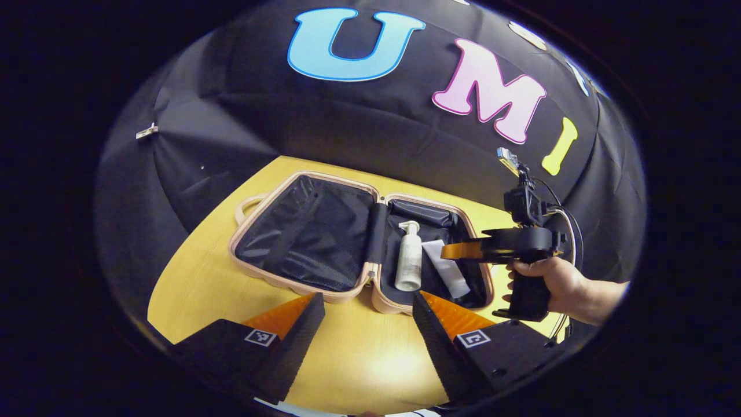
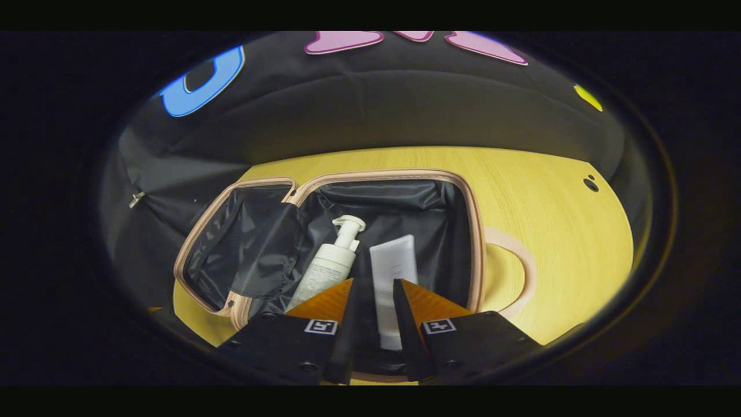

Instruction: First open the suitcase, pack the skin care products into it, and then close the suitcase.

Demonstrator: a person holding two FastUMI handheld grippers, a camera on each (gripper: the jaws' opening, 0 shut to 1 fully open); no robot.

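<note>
Suitcase lies open, bottle and tube lengthwise inside; right gripper hovers, fingers parted.

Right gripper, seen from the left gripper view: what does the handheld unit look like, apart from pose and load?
The right gripper is a dark pistol-grip unit gripped by a bare hand, no sleeve showing. A small camera module rides on top, with thin cables looping behind. The left gripper carries square black-and-white marker tags and toothed inner finger edges.

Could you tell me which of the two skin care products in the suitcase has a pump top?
The pump bottle, lying beside the suitcase hinge. The flat tube next to it has none and lies between the right gripper jaws.
</note>
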